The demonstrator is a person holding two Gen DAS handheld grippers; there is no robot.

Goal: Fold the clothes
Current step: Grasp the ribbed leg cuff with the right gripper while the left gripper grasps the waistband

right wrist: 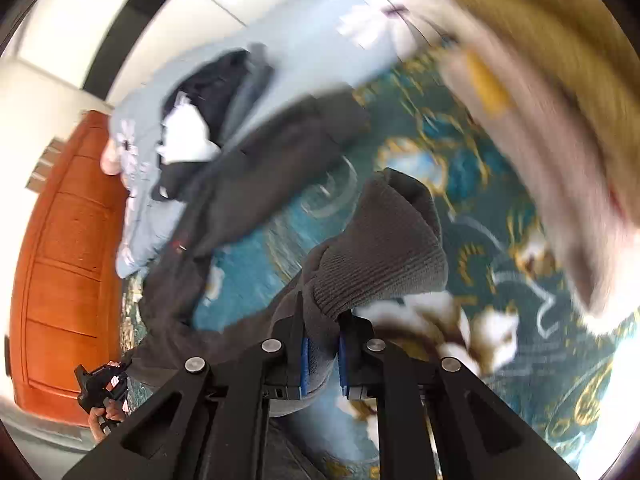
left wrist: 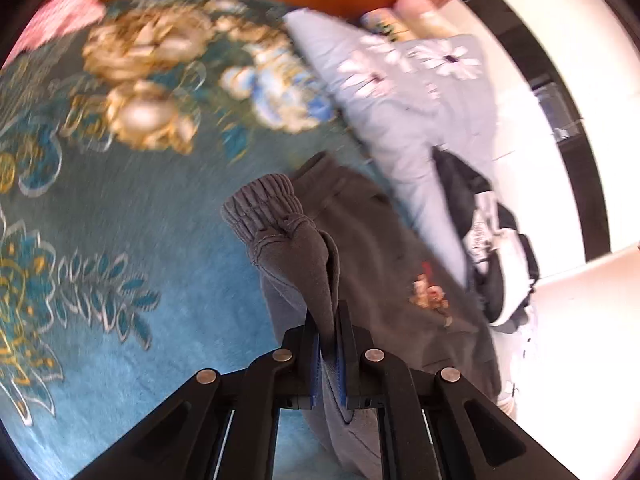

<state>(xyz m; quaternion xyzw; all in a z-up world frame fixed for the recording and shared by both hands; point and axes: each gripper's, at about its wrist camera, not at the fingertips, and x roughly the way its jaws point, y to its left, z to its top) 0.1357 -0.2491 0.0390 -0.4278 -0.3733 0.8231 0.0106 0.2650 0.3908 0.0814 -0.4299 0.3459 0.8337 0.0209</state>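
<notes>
A dark grey sweatshirt (left wrist: 372, 248) with a small flower patch hangs above a teal floral carpet. My left gripper (left wrist: 328, 320) is shut on its sleeve just below the ribbed cuff (left wrist: 264, 208). My right gripper (right wrist: 323, 320) is shut on the other sleeve, with the ribbed cuff (right wrist: 384, 256) bunched above the jaws. The body of the sweatshirt (right wrist: 248, 184) stretches away to the left in the right wrist view. The left gripper (right wrist: 100, 384), held in a hand, shows small at the lower left of that view.
The person's legs in pale blue flower-print trousers (left wrist: 400, 92) stand at the carpet's edge. A black and white garment (left wrist: 488, 240) lies by them. An orange wooden cabinet (right wrist: 60, 260) stands behind. A beige and tan fabric pile (right wrist: 540, 100) lies at the right.
</notes>
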